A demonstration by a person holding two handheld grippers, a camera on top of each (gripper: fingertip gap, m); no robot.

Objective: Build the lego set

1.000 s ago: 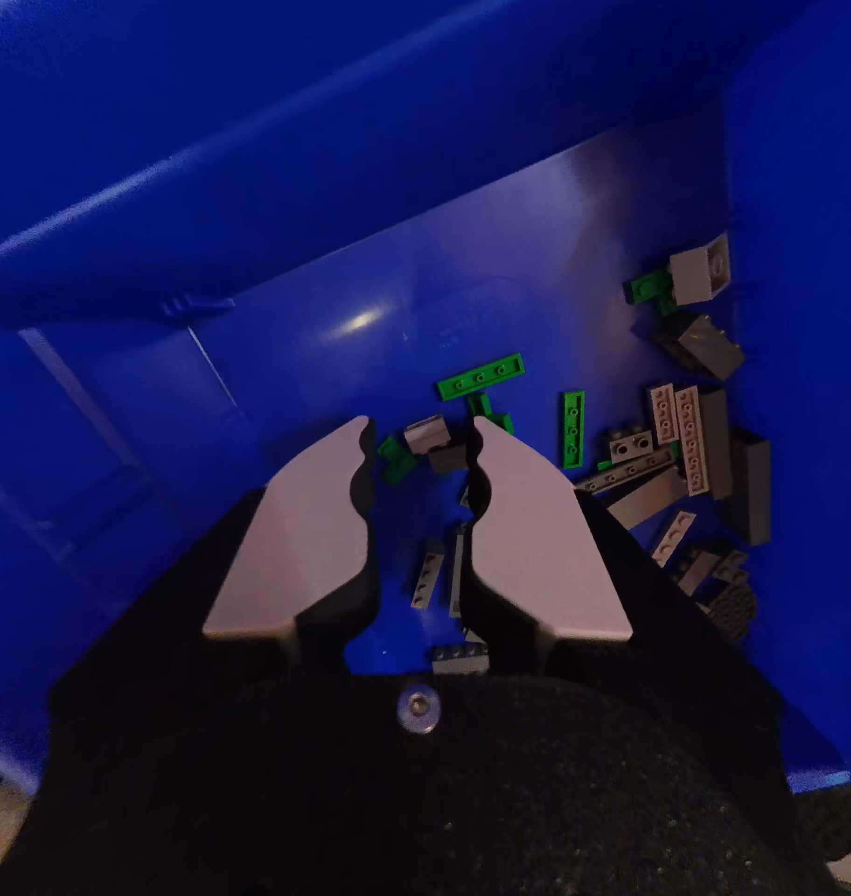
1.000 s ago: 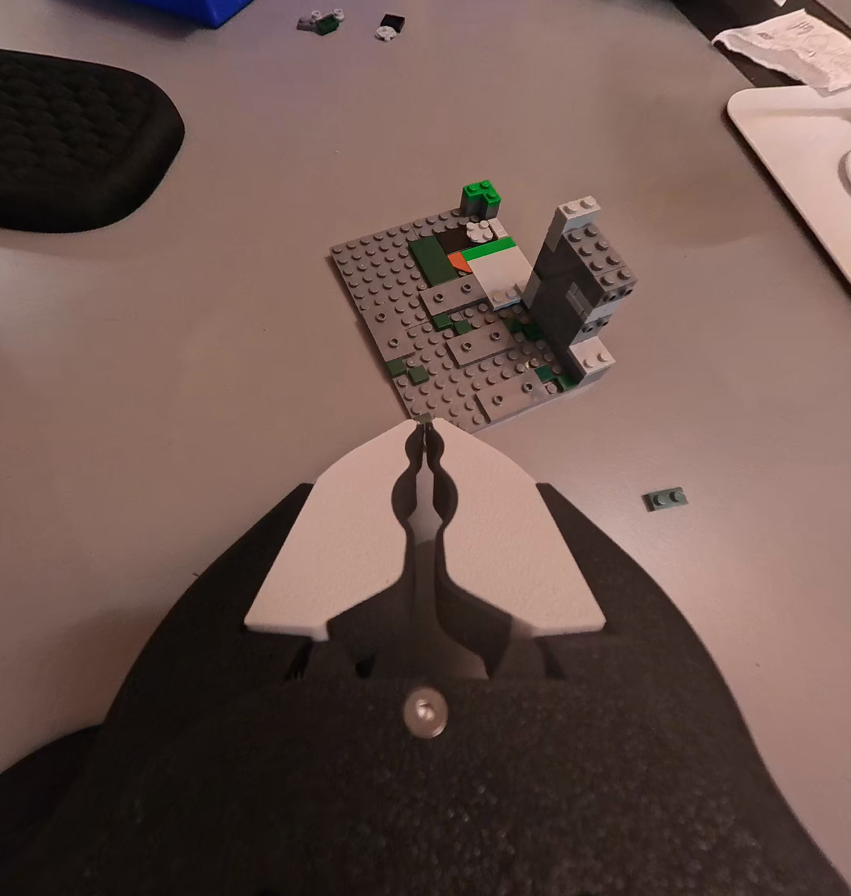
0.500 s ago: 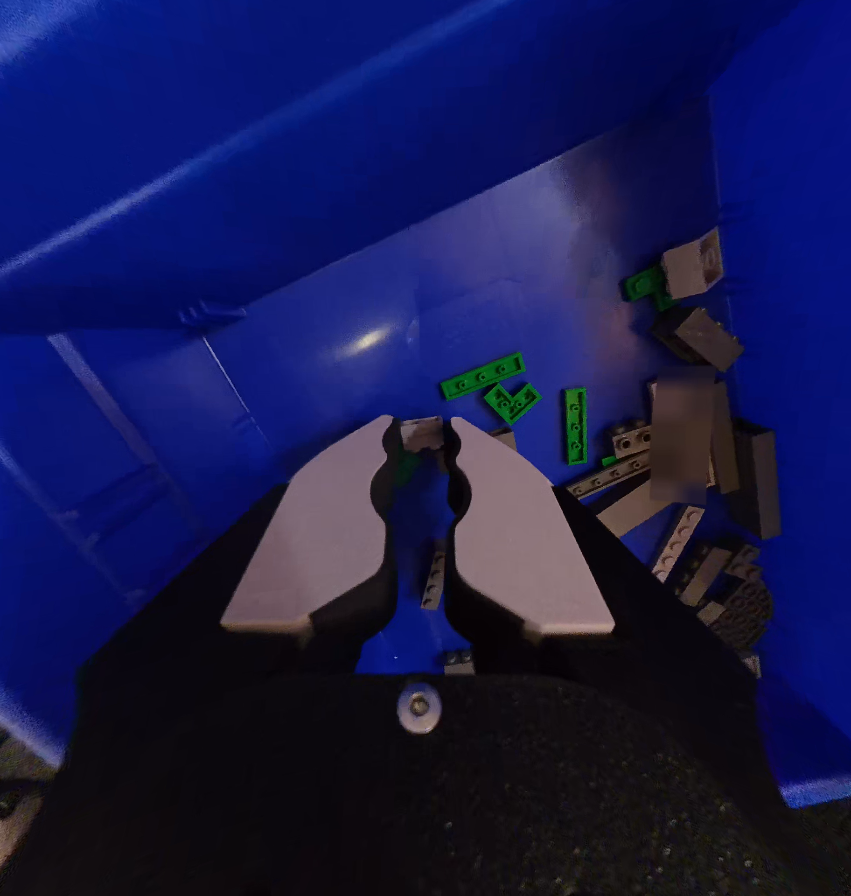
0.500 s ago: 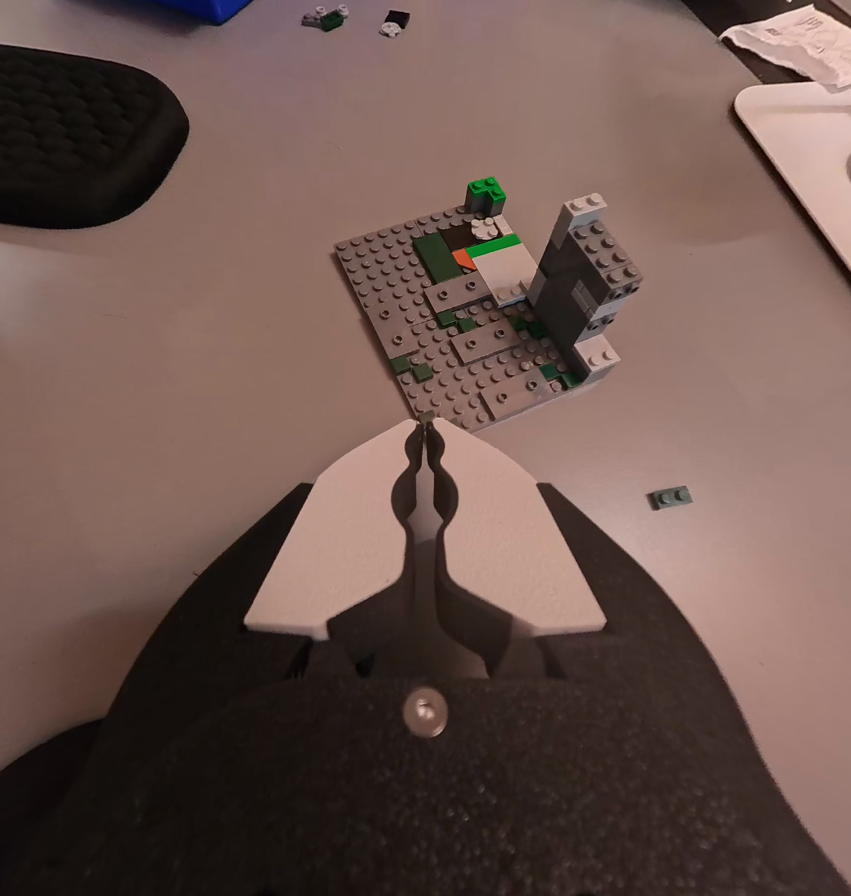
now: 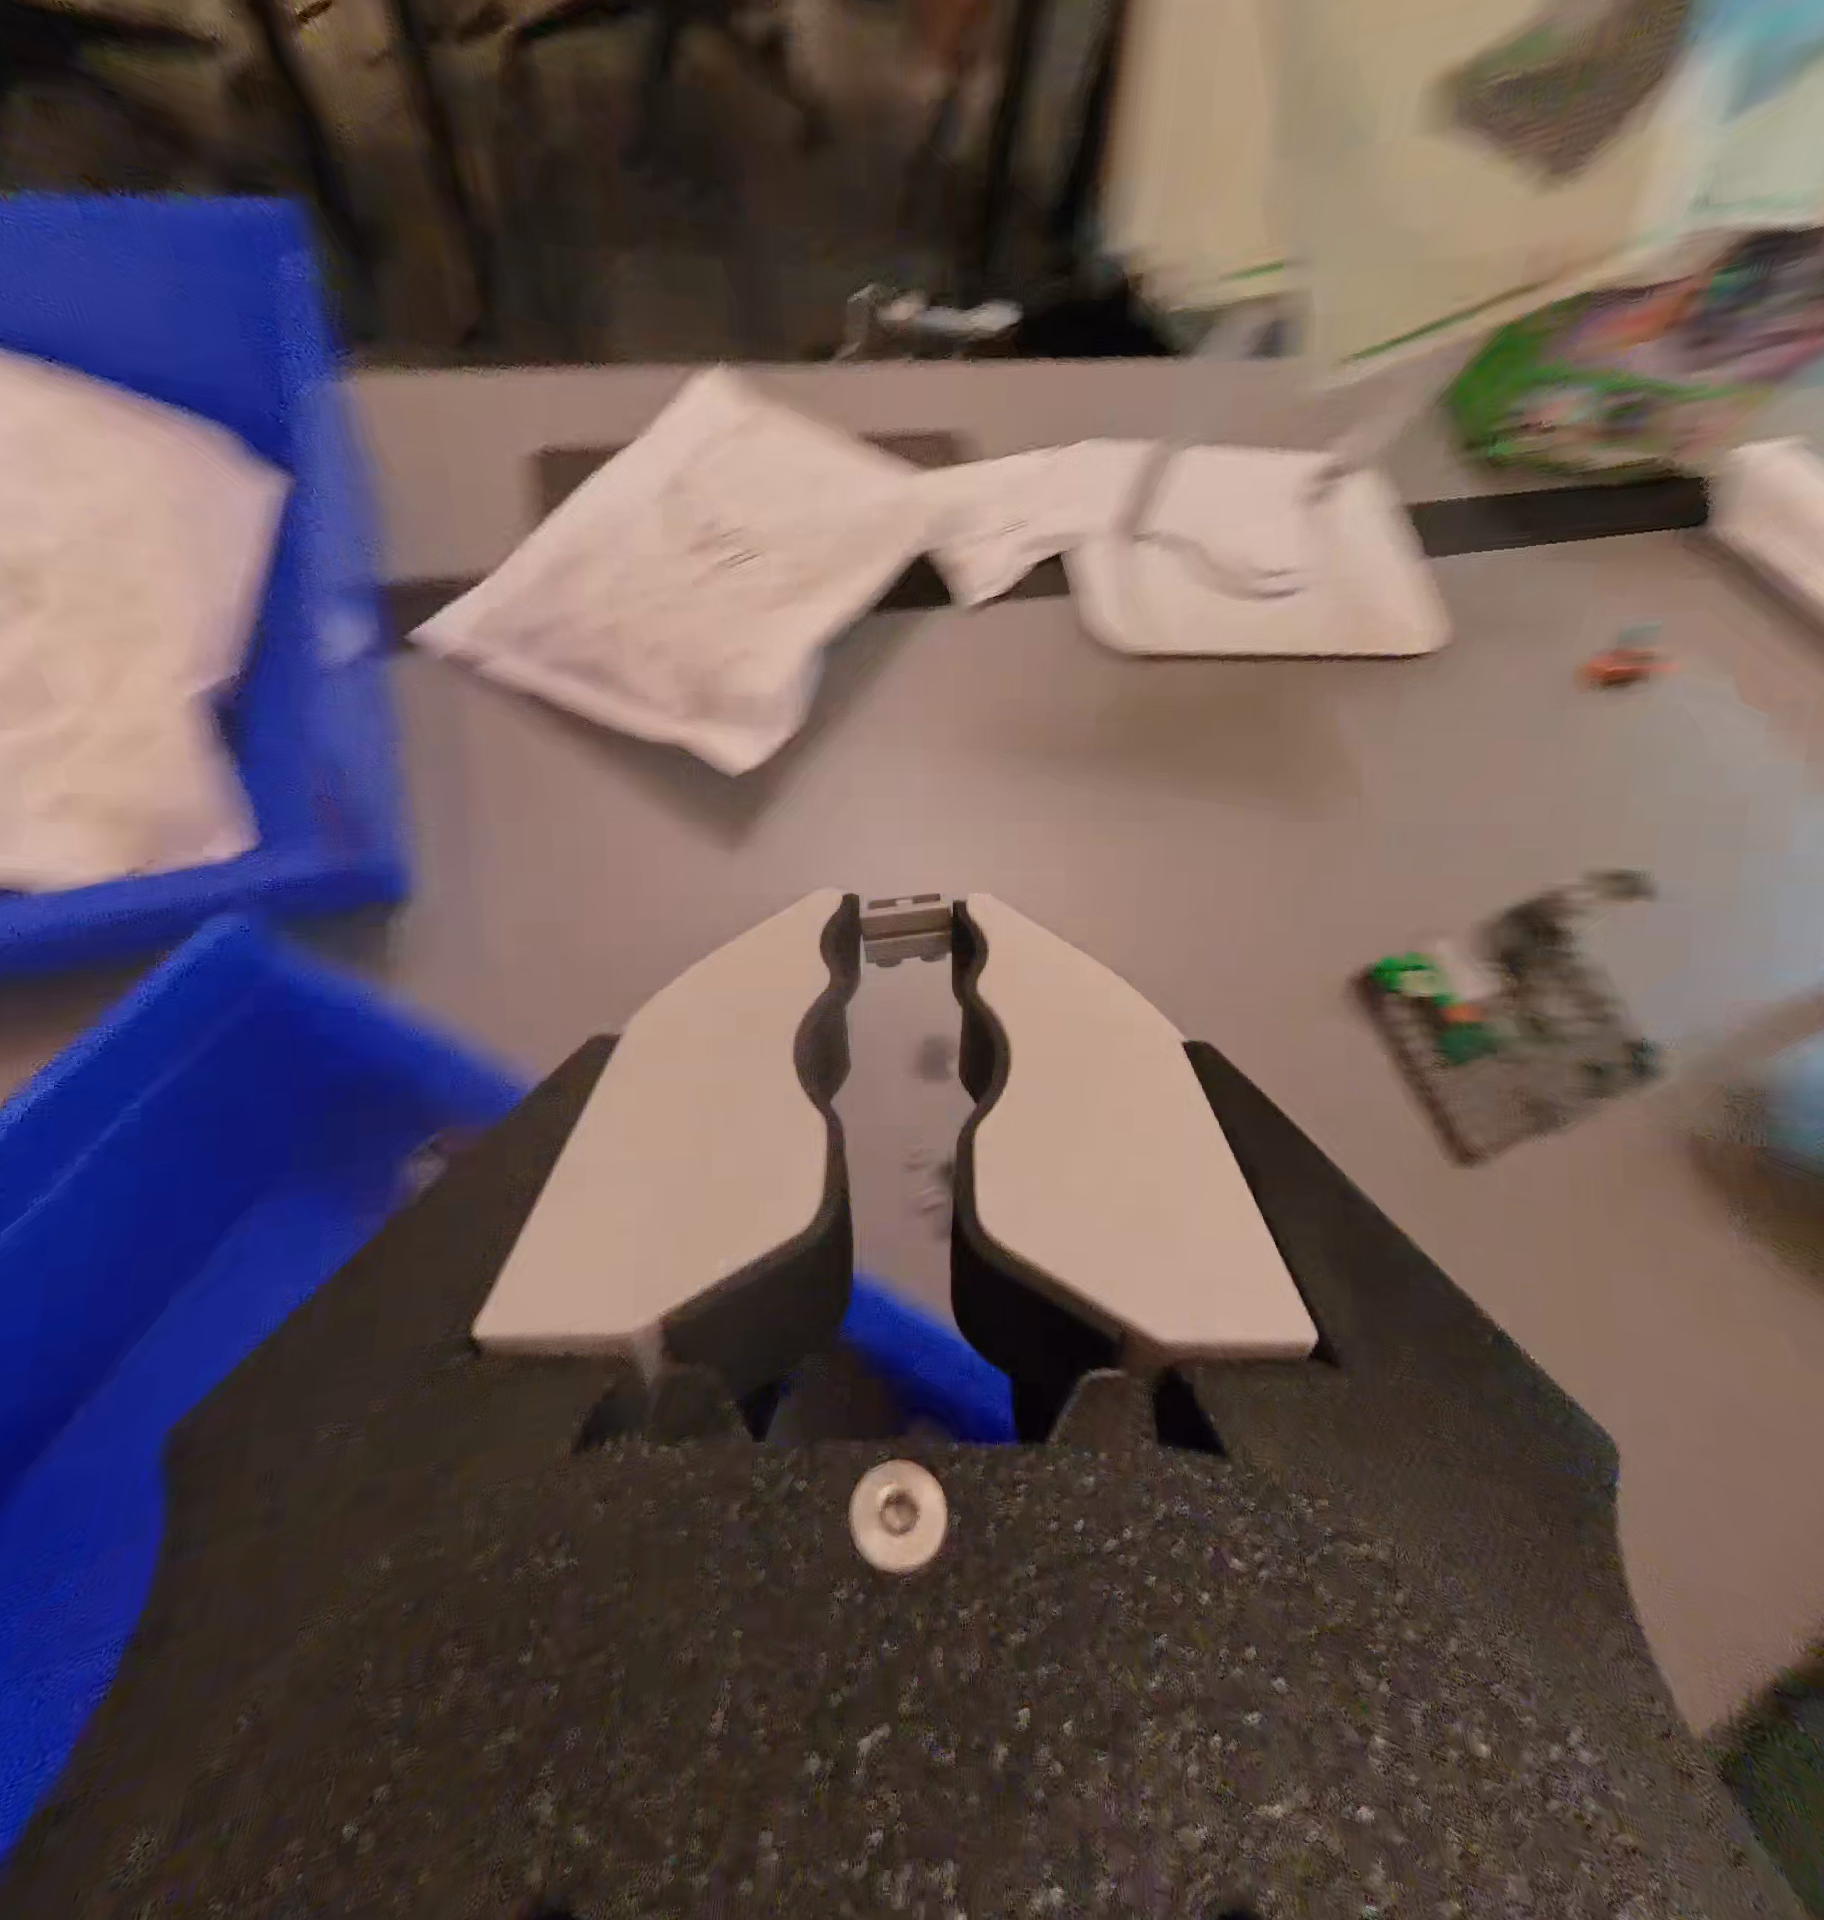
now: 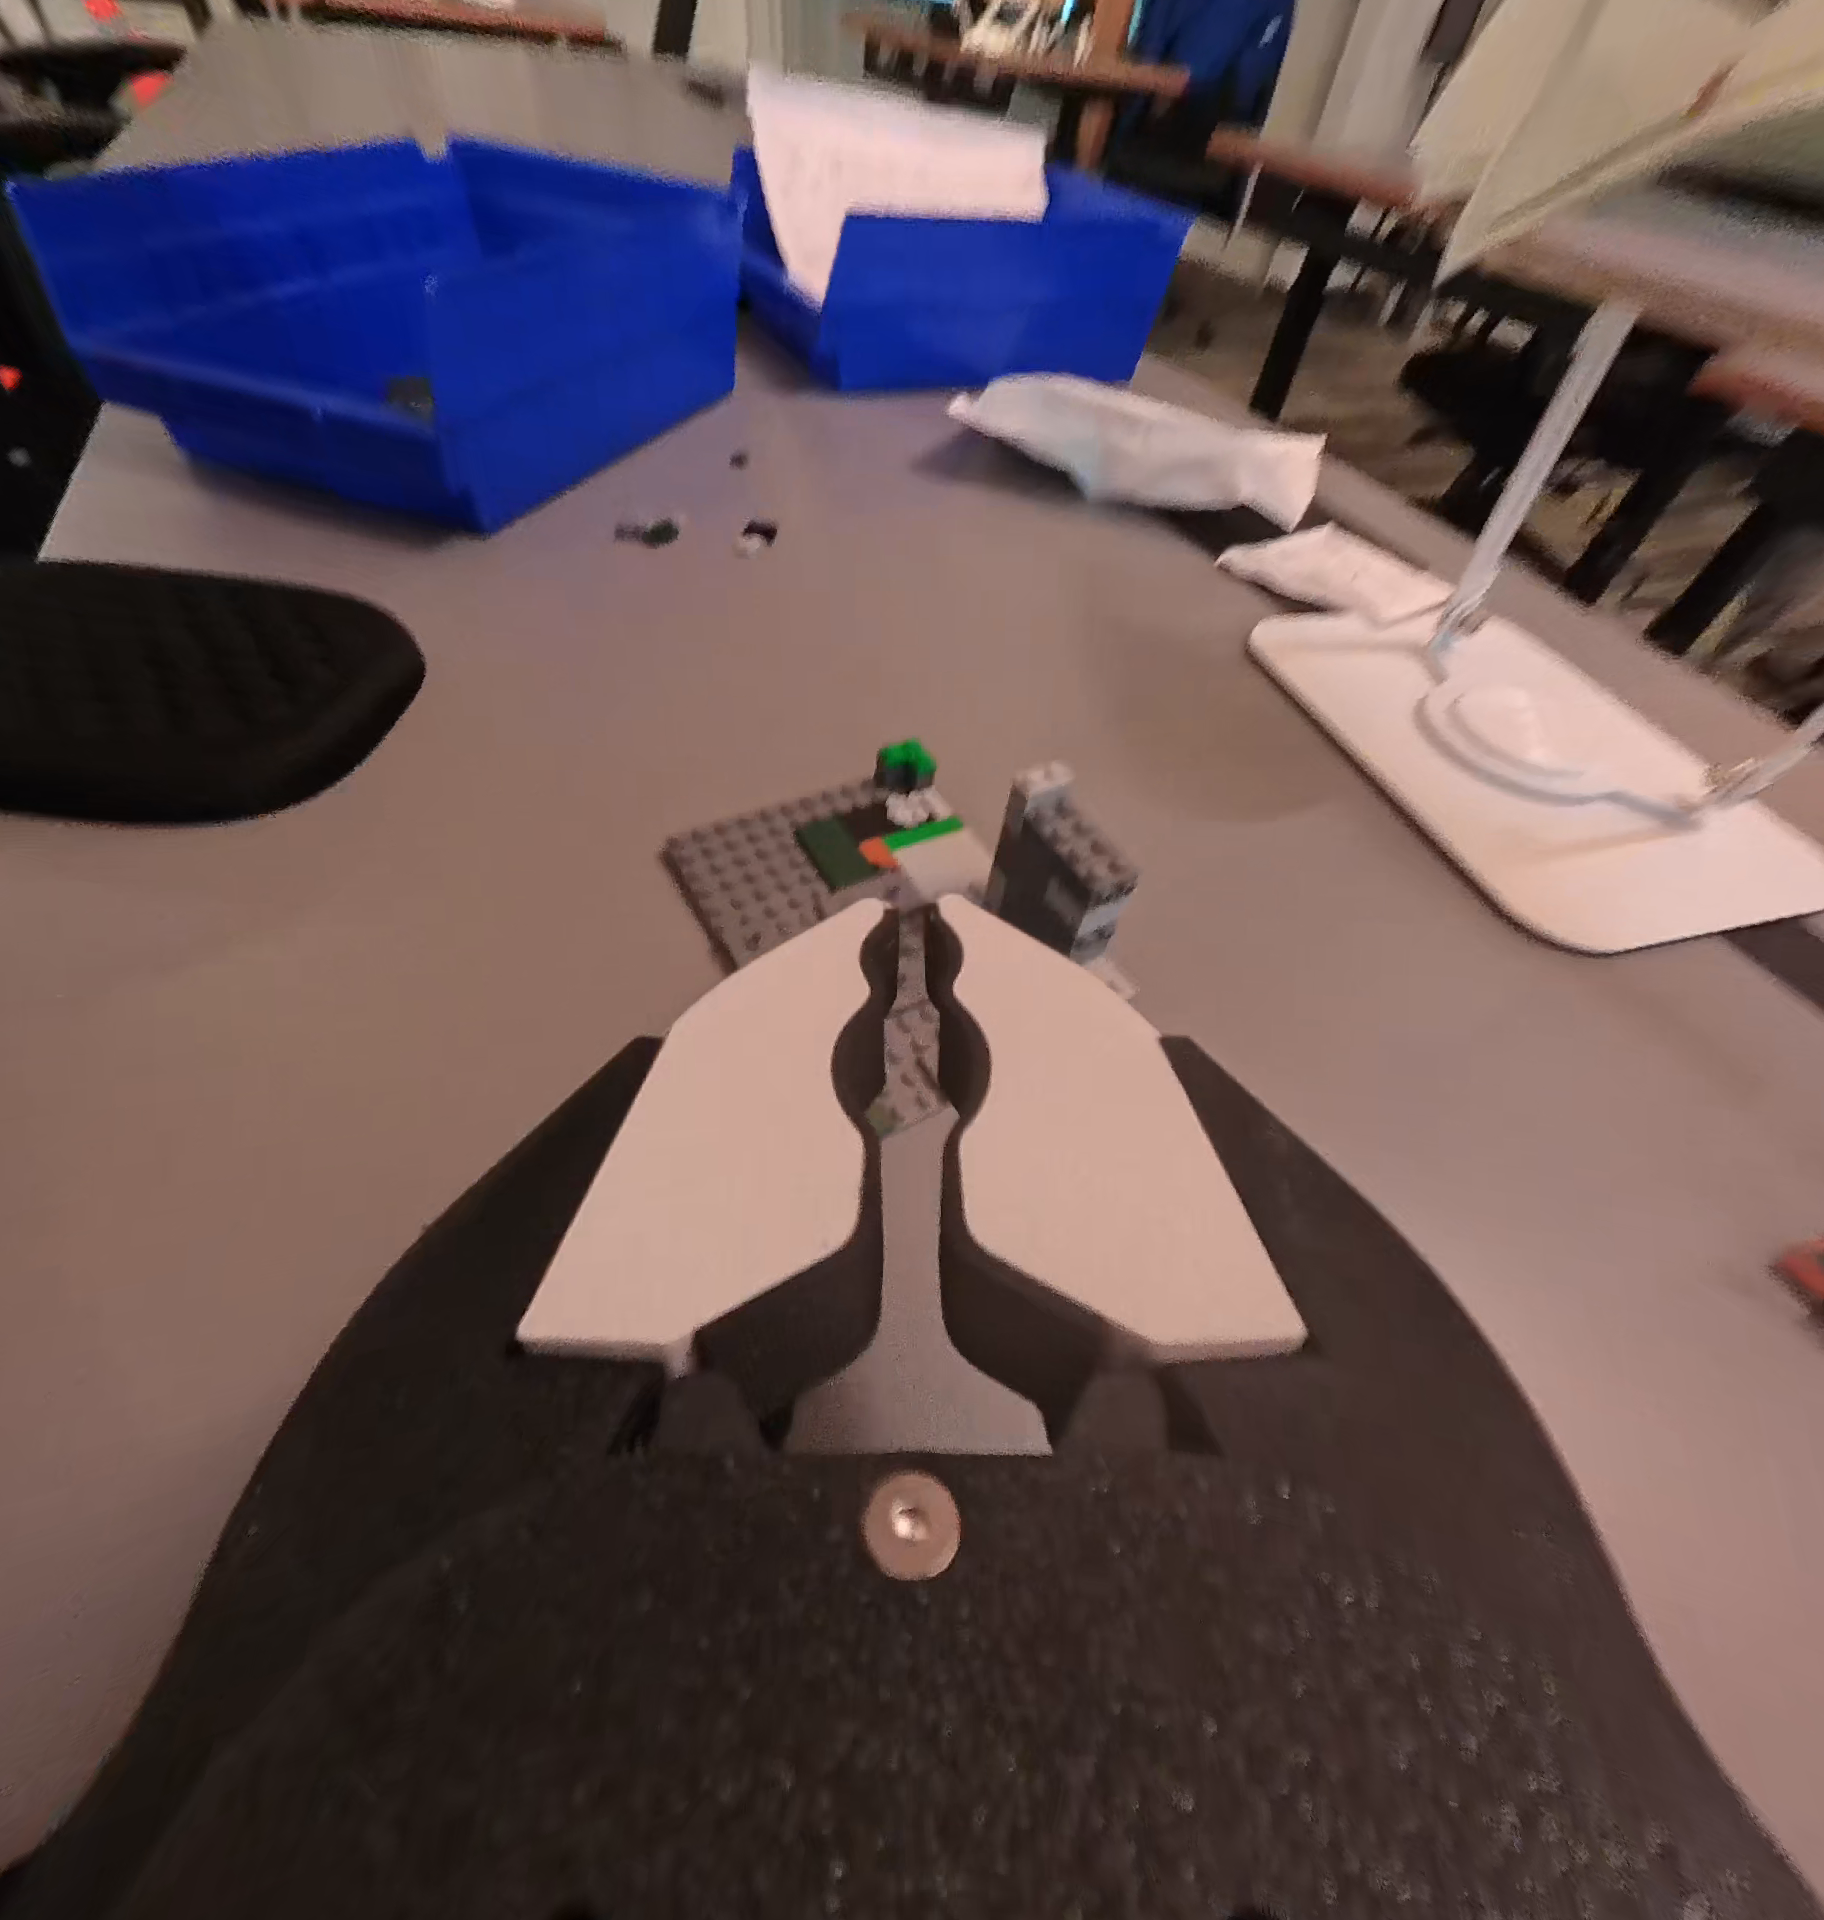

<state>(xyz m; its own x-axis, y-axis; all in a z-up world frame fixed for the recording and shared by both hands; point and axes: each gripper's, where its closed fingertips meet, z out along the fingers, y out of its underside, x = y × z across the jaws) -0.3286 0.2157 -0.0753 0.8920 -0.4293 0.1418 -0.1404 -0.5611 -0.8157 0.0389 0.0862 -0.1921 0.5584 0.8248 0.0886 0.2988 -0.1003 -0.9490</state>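
Left wrist view: left tongs (image 5: 906, 928) clamped on one small grey brick (image 5: 905, 932) at the tips, held above the grey table (image 5: 1043, 790). Two blue bins: one near left under the tongs (image 5: 160, 1195), one far left (image 5: 295, 582) with white paper in it. Ahead, a white bag (image 5: 679, 582) and a white stand base (image 5: 1261, 561). Lego build (image 5: 1500, 1029) sits right, well apart from the brick, nothing between them. Colourful box (image 5: 1635, 384) far right, blurred. Versus 0.5 s ago: the tongs were down inside the bin over loose green and grey pieces, closing on this brick; now out of the bin and facing across the table.

Right wrist view: right tongs (image 6: 910, 906) nearly together, narrow gap at the tips; the small piece seen there before I cannot tell now. Build (image 6: 773, 883) directly ahead, partly hidden by the fingers: one grey baseplate, one grey tower (image 6: 1059, 862) at its right, one green brick (image 6: 906, 761) at the far edge. Black mesh pad (image 6: 160, 686) left. Both bins (image 6: 420, 312) far. Stand base (image 6: 1531, 790) right, two white bags far right, a few loose bits (image 6: 700, 530) near the bins. Versus before: the view is pitched up and closer to the build.
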